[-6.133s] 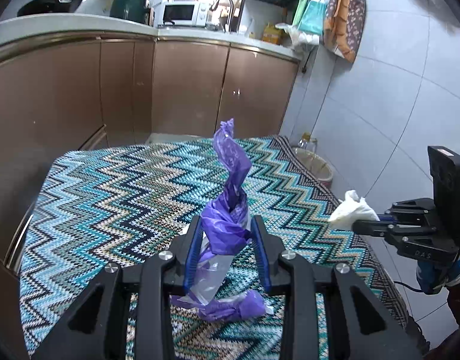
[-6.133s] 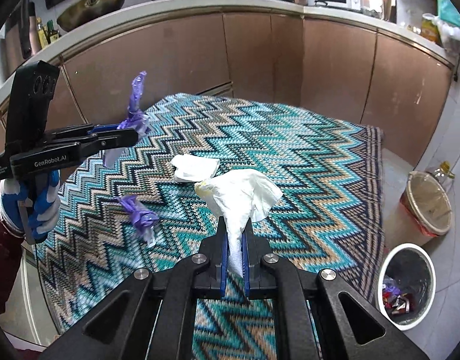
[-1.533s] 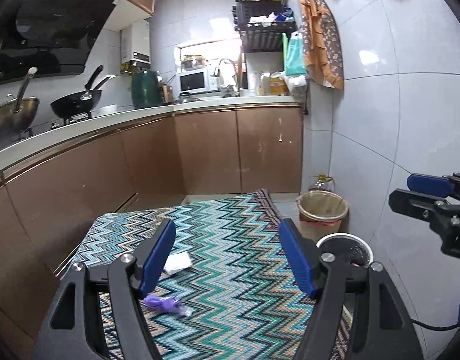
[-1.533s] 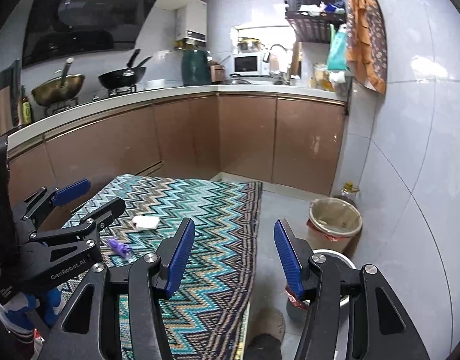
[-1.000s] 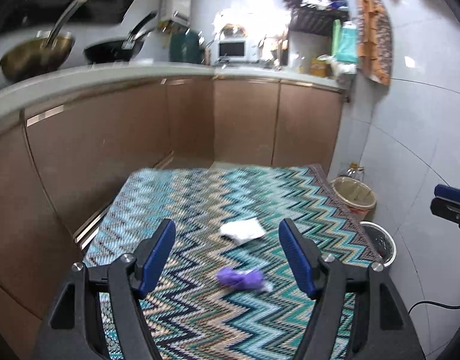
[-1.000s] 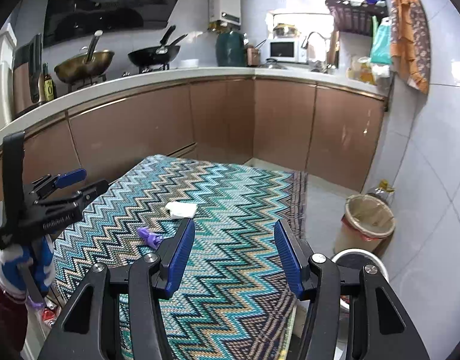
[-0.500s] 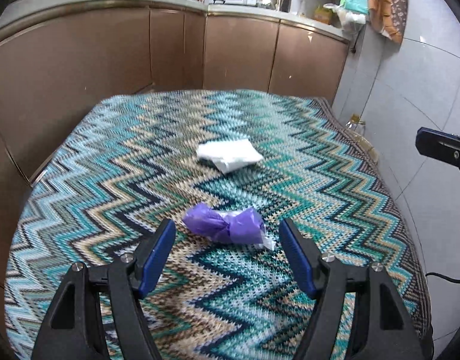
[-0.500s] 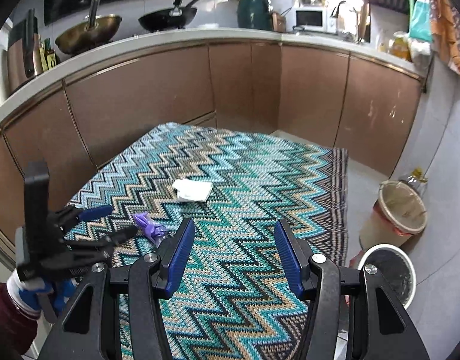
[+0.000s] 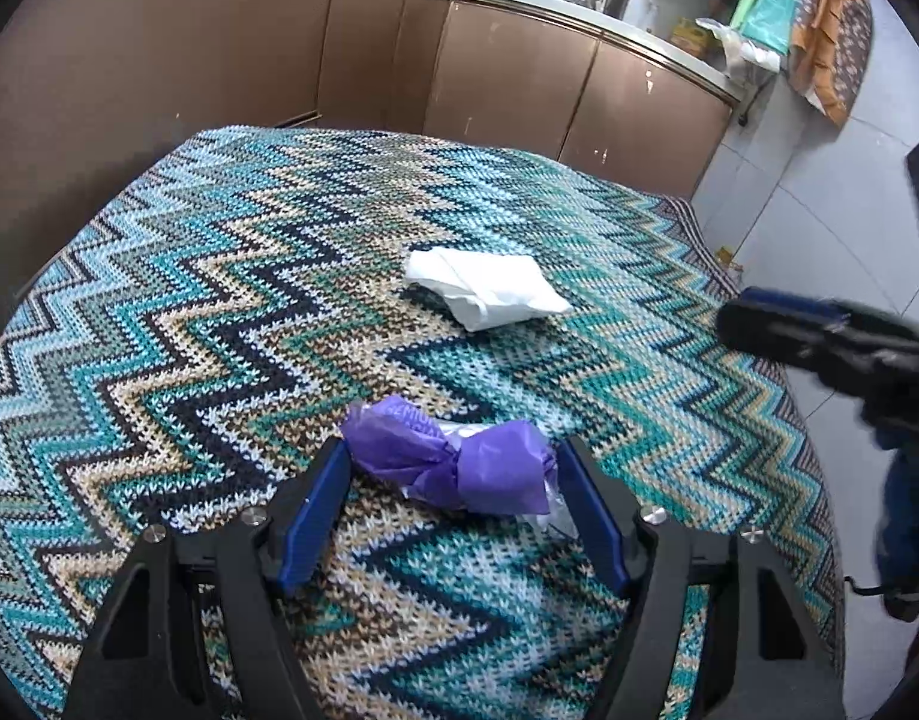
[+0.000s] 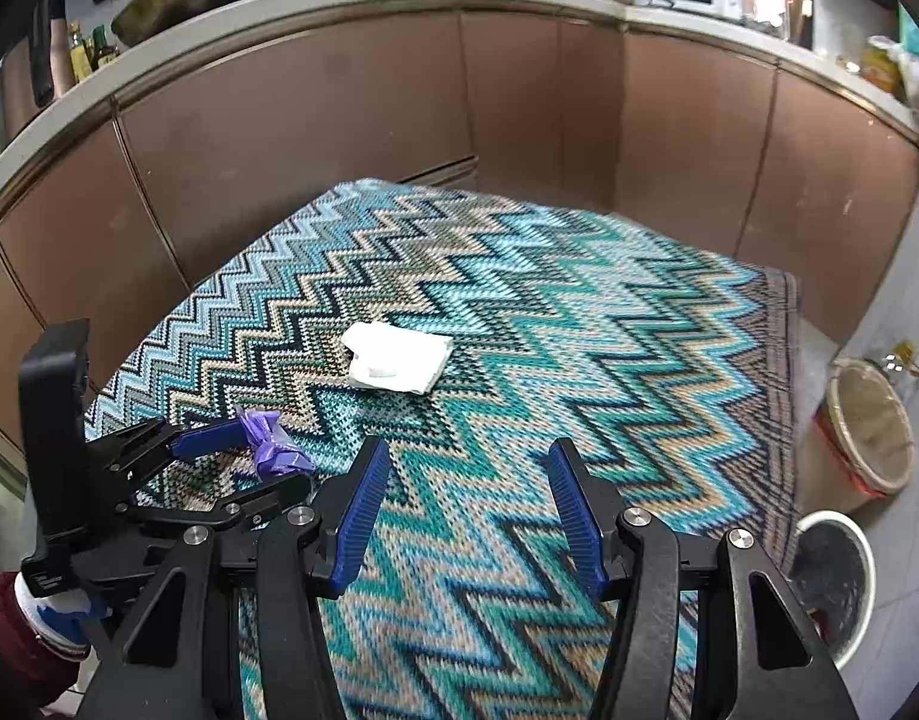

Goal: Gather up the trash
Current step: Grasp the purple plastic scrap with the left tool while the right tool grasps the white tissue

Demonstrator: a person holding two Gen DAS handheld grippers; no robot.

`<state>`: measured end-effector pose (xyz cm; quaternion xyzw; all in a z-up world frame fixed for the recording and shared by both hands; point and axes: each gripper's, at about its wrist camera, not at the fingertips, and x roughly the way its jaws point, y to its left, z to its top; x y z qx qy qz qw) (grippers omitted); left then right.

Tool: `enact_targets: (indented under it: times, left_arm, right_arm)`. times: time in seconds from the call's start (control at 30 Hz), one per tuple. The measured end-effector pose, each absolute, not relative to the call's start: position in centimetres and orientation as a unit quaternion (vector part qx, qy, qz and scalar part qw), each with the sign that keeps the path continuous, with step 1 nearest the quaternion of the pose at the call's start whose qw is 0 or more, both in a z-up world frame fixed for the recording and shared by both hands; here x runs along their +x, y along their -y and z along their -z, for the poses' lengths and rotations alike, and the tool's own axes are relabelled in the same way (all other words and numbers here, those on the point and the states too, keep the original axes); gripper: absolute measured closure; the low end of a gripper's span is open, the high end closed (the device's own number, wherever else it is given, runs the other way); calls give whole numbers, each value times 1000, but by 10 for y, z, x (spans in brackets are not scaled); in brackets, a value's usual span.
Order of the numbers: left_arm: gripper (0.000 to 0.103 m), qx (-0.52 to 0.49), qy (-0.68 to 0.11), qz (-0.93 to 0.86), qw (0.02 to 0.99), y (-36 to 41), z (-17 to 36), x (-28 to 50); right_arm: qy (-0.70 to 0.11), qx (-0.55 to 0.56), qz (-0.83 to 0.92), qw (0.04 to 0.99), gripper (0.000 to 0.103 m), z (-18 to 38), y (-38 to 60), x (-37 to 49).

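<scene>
A purple wrapper point(image 9: 453, 468) lies on a zigzag-patterned cloth point(image 9: 219, 312) covering the desk, between the wide-open jaws of the left gripper point(image 9: 450, 468), not yet pinched. A folded white tissue point(image 9: 489, 285) sits farther in, well apart, with bare cloth around it. The right gripper point(image 10: 468, 462) hovers above the cloth, jaws open and holding nothing. Past the desk's right edge, a white bin point(image 10: 834, 579) and a tan basket point(image 10: 867, 426) stand on the floor.
</scene>
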<state>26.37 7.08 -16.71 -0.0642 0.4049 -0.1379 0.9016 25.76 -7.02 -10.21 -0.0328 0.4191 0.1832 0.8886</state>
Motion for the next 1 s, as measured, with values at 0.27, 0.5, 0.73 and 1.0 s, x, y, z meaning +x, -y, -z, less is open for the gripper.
enact_targets:
  times: [0.27, 0.5, 0.73, 1.0]
  left_arm:
    - [47, -94, -392, 117, 908, -86, 167, 263]
    - [47, -106, -383, 110, 911, -89, 168, 262]
    - [47, -113, -383, 113, 910, -92, 167, 260]
    - [47, -112, -381, 110, 911, -91, 165, 259]
  right_arm:
    - [-445, -11, -218, 868, 48, 129, 46, 294]
    - [-458, 14, -236, 857, 48, 141, 31, 322]
    - [-478, 28, -235, 846, 62, 163, 20, 345]
    - [-462, 37, -231, 855, 96, 160, 30, 339]
